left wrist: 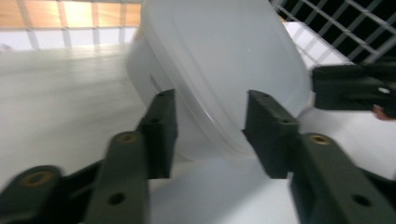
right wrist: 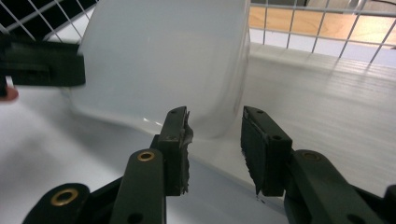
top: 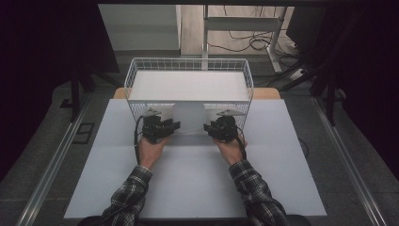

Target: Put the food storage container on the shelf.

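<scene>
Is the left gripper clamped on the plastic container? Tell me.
No, the left gripper has open jaws, with gaps beside the plastic container rim.

A white sheet [top: 197, 188] covers the wooden table [top: 268, 93]. On it stand a white wire basket [top: 188, 66] and a translucent plastic container [top: 189, 117].

Plaid sleeves [top: 134, 188] — black tongs [top: 175, 126]
</scene>
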Demonstrator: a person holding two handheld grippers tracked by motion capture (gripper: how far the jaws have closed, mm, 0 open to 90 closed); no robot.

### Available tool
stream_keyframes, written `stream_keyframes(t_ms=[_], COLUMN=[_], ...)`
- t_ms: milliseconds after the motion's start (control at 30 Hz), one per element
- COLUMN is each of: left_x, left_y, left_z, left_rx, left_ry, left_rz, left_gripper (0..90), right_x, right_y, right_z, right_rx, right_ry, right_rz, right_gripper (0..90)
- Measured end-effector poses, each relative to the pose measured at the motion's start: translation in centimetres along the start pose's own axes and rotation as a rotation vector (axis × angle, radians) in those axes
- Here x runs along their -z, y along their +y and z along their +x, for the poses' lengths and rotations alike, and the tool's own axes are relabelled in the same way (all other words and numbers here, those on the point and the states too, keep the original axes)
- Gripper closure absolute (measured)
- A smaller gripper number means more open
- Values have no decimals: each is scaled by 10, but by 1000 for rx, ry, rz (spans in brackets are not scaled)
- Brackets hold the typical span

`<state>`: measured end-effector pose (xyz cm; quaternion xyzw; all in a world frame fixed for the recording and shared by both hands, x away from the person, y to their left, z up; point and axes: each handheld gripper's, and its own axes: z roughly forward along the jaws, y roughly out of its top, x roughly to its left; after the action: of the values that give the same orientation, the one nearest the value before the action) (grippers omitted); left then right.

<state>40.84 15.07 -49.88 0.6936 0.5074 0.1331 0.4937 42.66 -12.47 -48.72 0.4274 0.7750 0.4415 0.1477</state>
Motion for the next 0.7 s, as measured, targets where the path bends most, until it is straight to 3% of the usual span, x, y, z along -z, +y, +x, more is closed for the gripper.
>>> stream_keyframes(t_ms=[133,333,433,533,700], left_x=[2,15,23,25,10], left_y=[5,-1,-10,-17,-28], left_z=[0,-3,-10,-14,-23], left_rx=[-15,-45,-84,-114,-133], left_ry=[52,36,3,-22,-53], left_rz=[-12,-21,-24,-14,34], left_gripper=[442,469,573,751,891], right_x=[0,3,8,15,29], right_y=[-2,-3,-6,-11,-24], right_z=[0,3,8,13,19], right_rx=[-2,23,52,73,88], right_ry=[1,15,37,58,95], right_rz=[-1,-10,-7,-3,6], right_gripper=[608,640,687,720,712])
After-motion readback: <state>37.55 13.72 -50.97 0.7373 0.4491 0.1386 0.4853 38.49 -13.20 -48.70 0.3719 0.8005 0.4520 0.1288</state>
